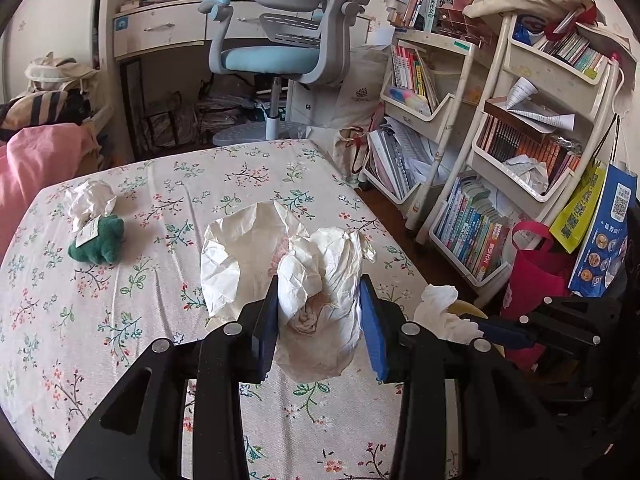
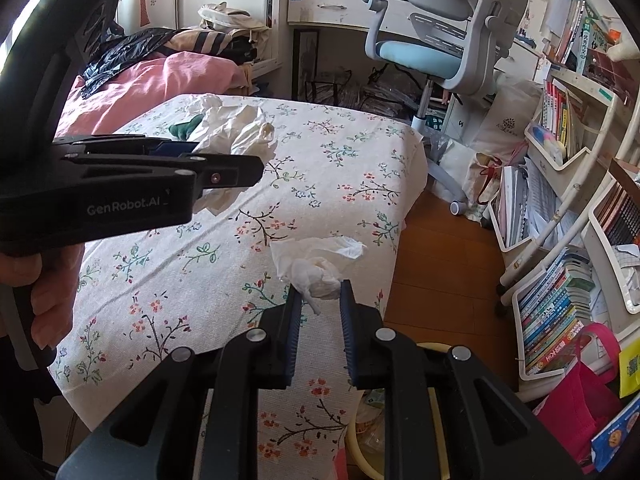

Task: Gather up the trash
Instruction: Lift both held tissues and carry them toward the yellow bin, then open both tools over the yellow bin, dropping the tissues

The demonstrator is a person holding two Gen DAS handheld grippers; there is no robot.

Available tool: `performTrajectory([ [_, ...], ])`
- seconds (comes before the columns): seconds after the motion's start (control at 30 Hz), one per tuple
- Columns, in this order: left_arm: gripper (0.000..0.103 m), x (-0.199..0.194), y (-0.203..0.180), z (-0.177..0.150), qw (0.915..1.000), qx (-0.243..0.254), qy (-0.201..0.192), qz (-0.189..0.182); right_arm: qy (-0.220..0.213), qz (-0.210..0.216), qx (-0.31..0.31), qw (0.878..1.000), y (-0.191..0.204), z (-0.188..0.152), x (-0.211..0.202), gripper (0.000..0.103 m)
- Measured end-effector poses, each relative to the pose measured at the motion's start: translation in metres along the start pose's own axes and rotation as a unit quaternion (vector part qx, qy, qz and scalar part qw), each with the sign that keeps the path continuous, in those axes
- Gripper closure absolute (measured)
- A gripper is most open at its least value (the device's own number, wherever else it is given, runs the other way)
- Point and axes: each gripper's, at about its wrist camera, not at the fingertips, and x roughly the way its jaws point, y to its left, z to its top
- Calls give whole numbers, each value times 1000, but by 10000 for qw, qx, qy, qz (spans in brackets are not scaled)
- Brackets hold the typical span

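Floral-covered table (image 1: 120, 320) mid-cleanup: left gripper (image 1: 320, 320) clamps crumpled paper (image 1: 320, 272) mid-surface, right gripper (image 2: 320, 320) pinches tissue (image 2: 316, 268) at right edge; paper ball (image 1: 90, 200) remains far-left corner.

Left black plastic two-finger gripper (image 1: 320, 304): angular linkage arms, triangular cut-outs, round silver pivot pins, blue ridged pads on inner finger faces. Right black plastic two-finger gripper (image 2: 320, 300): same build, same blue ribbed pads. Left unit's side seen from right wrist view: white "GenRobot.AI" lettering, small screw, pistol-style handle in person's bare hand (image 2: 48, 292).
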Motion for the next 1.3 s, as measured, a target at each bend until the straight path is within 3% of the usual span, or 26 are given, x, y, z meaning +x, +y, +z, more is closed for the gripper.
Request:
performTrajectory([
  [0.83, 68, 3, -12, 0, 9999, 106, 20, -74, 20, -136, 114, 9998, -11, -3, -2, 82],
  [1.3, 67, 12, -54, -4, 9986, 433, 78, -292, 113, -426, 447, 9980, -48, -25, -12, 82],
])
